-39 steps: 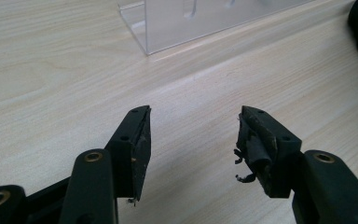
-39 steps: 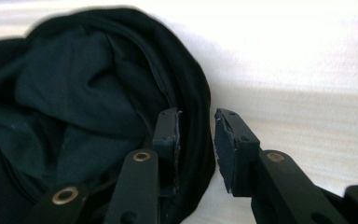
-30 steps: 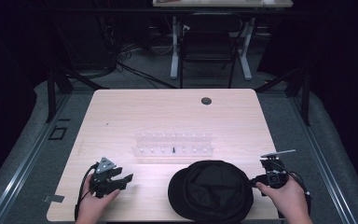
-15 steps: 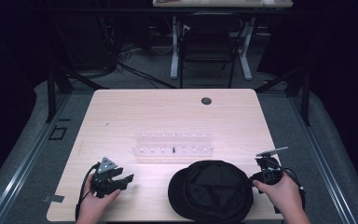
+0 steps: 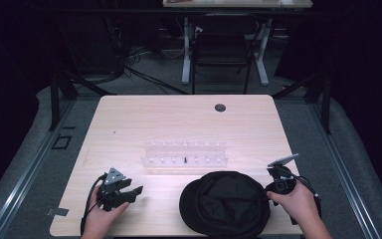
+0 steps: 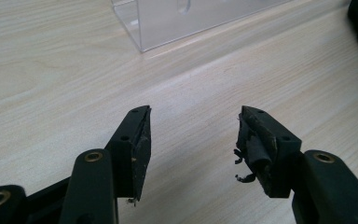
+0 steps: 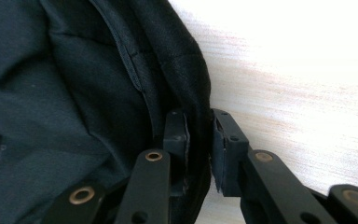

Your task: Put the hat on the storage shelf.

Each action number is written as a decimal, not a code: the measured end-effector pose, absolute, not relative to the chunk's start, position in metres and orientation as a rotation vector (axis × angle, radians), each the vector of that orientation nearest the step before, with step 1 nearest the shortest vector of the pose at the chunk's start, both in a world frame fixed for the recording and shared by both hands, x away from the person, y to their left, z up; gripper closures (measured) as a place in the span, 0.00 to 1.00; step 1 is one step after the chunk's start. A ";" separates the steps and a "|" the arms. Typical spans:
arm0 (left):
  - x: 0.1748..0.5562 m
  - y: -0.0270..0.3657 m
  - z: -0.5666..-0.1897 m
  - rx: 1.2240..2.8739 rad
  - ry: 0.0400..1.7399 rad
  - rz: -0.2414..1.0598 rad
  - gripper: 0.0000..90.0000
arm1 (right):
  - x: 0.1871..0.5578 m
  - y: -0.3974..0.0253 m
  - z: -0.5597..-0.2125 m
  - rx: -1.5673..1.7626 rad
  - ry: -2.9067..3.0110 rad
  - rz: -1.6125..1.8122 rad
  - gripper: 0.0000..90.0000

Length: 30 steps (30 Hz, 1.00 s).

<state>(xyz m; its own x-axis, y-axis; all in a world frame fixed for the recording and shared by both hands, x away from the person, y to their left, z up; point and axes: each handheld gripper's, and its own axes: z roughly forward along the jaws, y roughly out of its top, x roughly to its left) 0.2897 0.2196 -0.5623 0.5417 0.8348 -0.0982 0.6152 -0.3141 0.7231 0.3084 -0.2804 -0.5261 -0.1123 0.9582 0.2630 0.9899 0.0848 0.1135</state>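
Shifted inward, the right gripper (image 5: 273, 186) now pinches the one black cap's (image 5: 225, 201) rim near the desk (image 5: 179, 117) edge; left gripper (image 6: 193, 135) fingers gape, empty.

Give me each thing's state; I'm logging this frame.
Left tongs: open, empty, over bare table.
Right tongs: shut on the black cap's edge.
Black cap: lying on the table at its near edge.
Clear acrylic rack: standing mid-table, untouched.

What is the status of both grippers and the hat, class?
Right gripper shut on hat edge. Left gripper open over bare table. Clear rack behind hat, apart.
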 end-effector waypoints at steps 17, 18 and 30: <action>0.289 0.218 -0.563 2.031 1.177 0.409 0.50 | 0.314 -0.287 -0.522 -1.936 -2.149 -0.434 0.98; 0.289 0.218 -0.563 2.031 1.177 0.409 0.50 | 0.314 -0.287 -0.522 -1.936 -2.149 -0.434 0.98; 0.290 0.219 -0.562 2.045 1.167 0.375 0.50 | 0.319 -0.291 -0.493 -1.953 -2.033 -0.585 0.98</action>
<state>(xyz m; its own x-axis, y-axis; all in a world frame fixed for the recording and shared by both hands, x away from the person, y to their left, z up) 0.2897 0.2192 -0.5624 0.5437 0.8329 -0.1034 0.6167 -0.3129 0.7224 0.3185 -0.2907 -0.4925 -0.0613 0.8889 0.4539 0.9942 0.0144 0.1062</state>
